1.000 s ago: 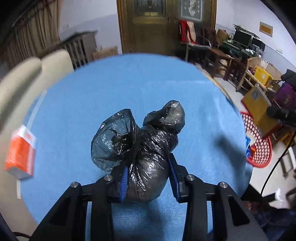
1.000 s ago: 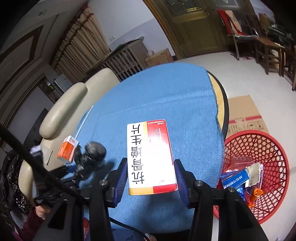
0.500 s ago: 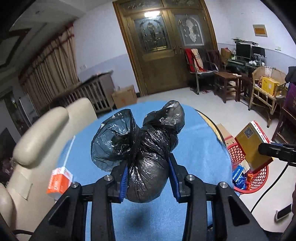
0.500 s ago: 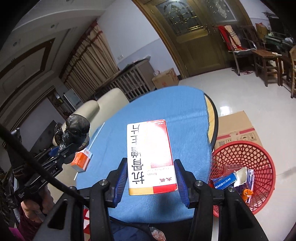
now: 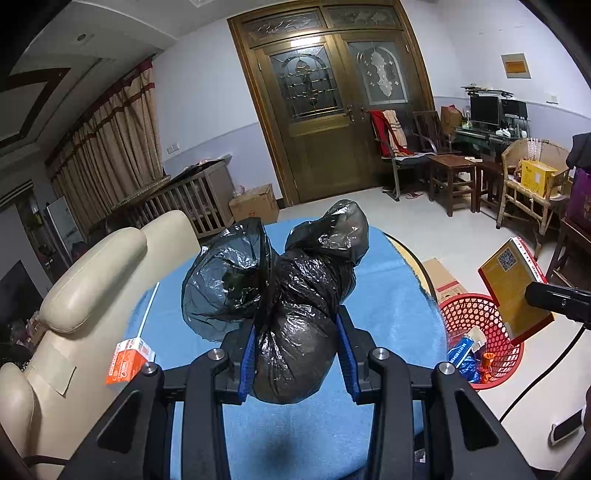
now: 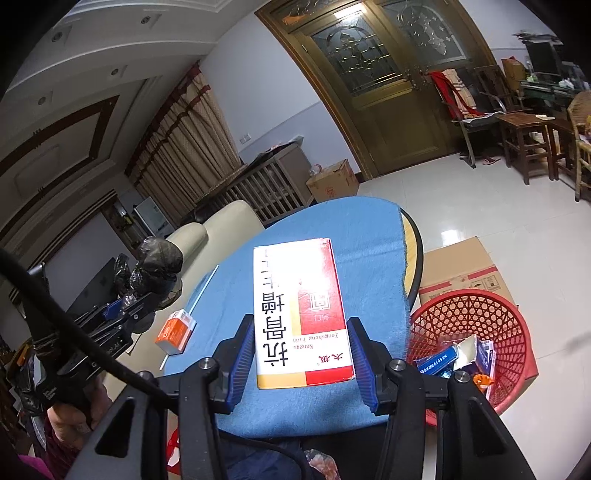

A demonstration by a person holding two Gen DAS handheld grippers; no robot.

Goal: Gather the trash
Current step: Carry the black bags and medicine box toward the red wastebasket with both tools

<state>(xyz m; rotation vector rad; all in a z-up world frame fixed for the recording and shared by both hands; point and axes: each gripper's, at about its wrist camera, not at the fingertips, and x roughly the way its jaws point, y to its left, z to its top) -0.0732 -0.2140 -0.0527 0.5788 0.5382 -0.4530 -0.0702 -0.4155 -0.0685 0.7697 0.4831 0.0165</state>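
Dim, cool indoor light from recessed ceiling spots (image 6: 57, 36). Glare on the floor tiles (image 6: 448, 233) and washing out the far end of the white-and-red box (image 6: 295, 291). Strong fisheye bending and black vignetting at corners. Sharp throughout, without motion blur.

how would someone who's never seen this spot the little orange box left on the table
Find the round table with the blue cloth. Near its edge by the cream sofa lies a small orange box with a white top, beside a thin white straw. It is the only box resting on the cloth.
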